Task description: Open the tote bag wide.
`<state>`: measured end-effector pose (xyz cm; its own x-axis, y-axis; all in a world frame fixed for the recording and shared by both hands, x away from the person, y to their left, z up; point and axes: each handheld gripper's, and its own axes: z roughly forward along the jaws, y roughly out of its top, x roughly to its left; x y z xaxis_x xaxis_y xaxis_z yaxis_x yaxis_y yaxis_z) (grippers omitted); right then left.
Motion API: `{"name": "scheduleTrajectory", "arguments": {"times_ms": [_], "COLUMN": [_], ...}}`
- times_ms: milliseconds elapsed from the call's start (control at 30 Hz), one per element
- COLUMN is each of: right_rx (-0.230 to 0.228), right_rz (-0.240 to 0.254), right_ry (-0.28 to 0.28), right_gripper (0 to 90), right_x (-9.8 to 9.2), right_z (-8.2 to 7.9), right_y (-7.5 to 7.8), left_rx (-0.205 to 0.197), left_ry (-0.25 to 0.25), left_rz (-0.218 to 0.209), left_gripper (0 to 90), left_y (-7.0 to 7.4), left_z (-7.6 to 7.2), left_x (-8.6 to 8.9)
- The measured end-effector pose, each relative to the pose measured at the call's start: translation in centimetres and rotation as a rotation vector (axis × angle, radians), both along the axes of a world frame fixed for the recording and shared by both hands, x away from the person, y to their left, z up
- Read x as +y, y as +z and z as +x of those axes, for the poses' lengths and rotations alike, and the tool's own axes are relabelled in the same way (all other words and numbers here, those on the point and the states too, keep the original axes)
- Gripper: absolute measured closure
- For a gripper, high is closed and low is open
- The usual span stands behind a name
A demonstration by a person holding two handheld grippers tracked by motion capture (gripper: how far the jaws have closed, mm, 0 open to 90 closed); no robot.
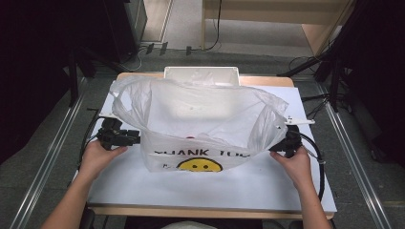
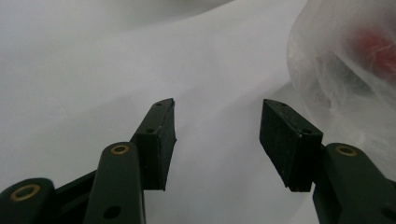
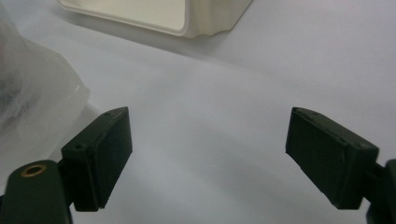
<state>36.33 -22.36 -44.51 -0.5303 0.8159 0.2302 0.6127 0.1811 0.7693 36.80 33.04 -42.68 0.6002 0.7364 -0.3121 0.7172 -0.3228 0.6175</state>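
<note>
My left gripper (image 2: pixel 217 126) and right gripper (image 3: pixel 208 156) gape empty beside the translucent white smiley-face plastic bag (image 1: pixel 196 119).

Grey carpet floor (image 1: pixel 43 143) surrounds the table; a wooden bench (image 1: pixel 267 14) stands beyond.

White board (image 1: pixel 286 191) covers the wooden table (image 1: pixel 200 211), whose bare edge shows along the near side. A cream-white rectangular tray (image 1: pixel 200 73) sits at the far edge of the board, partly behind other items in the high view; its ribbed corner (image 3: pixel 187 18) shows in the right gripper view, resting on the white surface. Grey carpet floor (image 1: pixel 43 143) surrounds the table, with metal rails (image 1: pixel 351 152) running along both sides, black stand legs and cables (image 1: pixel 310 62) at far right, and light wooden furniture (image 1: pixel 267 14) behind.
</note>
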Motion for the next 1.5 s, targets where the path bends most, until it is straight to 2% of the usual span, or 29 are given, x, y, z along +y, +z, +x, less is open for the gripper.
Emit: {"name": "scheduleTrajectory", "arguments": {"times_ms": [67, 133, 300, 900, 1033, 1500], "right_rx": [-0.003, -0.002, -0.031, -0.015, -0.012, -0.029], "right_rz": [0.000, -0.005, 0.001, 0.025, 0.048, 0.070], "right_ry": [0.001, 0.000, 0.002, 0.006, 0.004, -0.020], "right_gripper": [20.8, 21.6, 27.3, 36.6, 37.5, 41.2], "right_x": [-0.1, -0.1, -0.3, -0.7, -1.0, -2.2], "right_z": [-0.1, -0.1, -0.3, -0.3, -0.3, -0.4], "right_y": [0.1, 0.2, 0.5, 0.6, 0.7, 0.9], "left_rx": [-0.002, -0.008, -0.015, 0.002, 0.003, 0.000], "left_ry": [-0.002, -0.005, -0.014, -0.028, -0.029, -0.049], "left_rz": [0.006, 0.014, 0.017, 0.040, 0.041, 0.050], "left_gripper": [45.9, 45.4, 43.7, 42.6, 42.6, 42.9], "left_y": [0.0, 0.0, 0.0, -0.3, -0.3, -0.3], "left_z": [0.0, 0.0, 0.0, 0.0, 0.0, 0.0], "left_x": [0.0, -0.1, -0.1, -0.4, -0.4, -0.5]}}
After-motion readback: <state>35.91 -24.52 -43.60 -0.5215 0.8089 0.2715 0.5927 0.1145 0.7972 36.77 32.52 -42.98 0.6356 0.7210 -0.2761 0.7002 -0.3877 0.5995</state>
